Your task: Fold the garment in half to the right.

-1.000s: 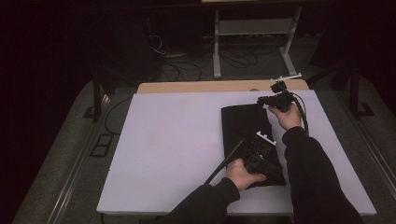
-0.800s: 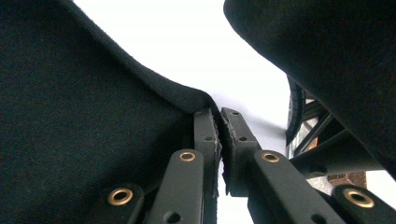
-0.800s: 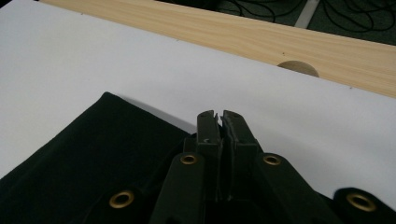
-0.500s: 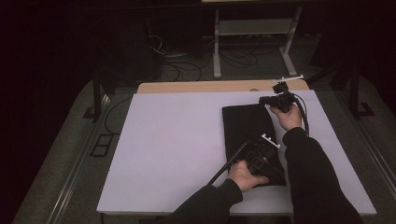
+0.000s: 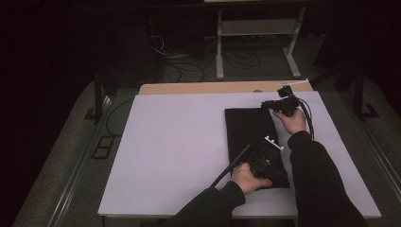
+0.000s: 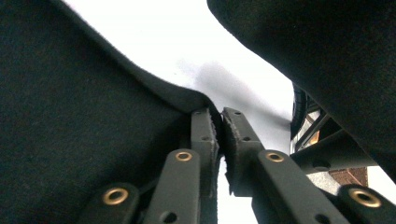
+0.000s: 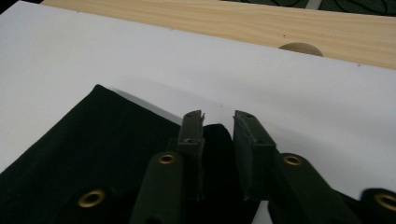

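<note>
A black cloth (image 5: 248, 127) lies as a long folded strip on the white table (image 5: 175, 142). My right gripper (image 5: 266, 108) is at the cloth's far right corner. In the right gripper view its jaws (image 7: 218, 126) have just been opening and stand apart, with the cloth (image 7: 93, 149) corner loose between them. My left gripper (image 5: 276, 170) is low at the cloth's near right edge. Its jaws (image 6: 219, 126) have just been opening a little, but remain almost together with the cloth (image 6: 70, 116) edge pinched at their tips.
A light wooden strip (image 5: 213, 88) borders the table's far edge, and it has a round hole (image 7: 301, 48). Behind the table are a metal stand (image 5: 257, 42) and floor cables. The right arm's dark sleeve (image 6: 327, 56) hangs over the left gripper.
Both hands stay where they were on the cloth, and the cloth lies as before in the high view.
</note>
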`<action>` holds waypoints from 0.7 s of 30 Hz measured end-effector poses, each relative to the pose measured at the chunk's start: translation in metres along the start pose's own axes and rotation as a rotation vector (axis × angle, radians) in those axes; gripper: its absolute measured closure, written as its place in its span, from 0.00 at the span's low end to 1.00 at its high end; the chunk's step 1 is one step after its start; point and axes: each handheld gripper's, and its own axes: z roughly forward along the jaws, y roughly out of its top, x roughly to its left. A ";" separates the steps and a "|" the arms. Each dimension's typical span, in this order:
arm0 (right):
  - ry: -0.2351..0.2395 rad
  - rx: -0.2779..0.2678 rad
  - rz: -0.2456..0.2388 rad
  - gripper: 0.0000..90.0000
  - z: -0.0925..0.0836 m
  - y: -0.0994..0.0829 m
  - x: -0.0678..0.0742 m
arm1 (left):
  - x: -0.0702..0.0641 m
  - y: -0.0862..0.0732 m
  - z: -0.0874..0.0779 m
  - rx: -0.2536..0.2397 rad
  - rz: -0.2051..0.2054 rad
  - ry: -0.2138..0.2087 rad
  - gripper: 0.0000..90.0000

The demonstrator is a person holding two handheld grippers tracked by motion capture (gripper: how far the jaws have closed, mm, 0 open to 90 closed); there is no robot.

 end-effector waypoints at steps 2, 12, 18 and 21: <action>0.001 -0.004 -0.005 0.72 -0.001 -0.001 0.000 | -0.001 0.000 0.000 -0.004 -0.001 -0.001 0.87; 0.003 -0.037 -0.008 0.43 -0.011 0.000 0.002 | -0.003 0.001 -0.007 -0.021 -0.004 -0.016 0.72; 0.023 -0.044 -0.030 0.24 -0.016 0.001 0.007 | -0.006 0.000 -0.014 -0.036 0.008 -0.014 0.64; 0.020 -0.039 -0.036 0.15 -0.019 0.002 0.010 | -0.007 -0.001 -0.018 -0.053 0.018 -0.004 0.58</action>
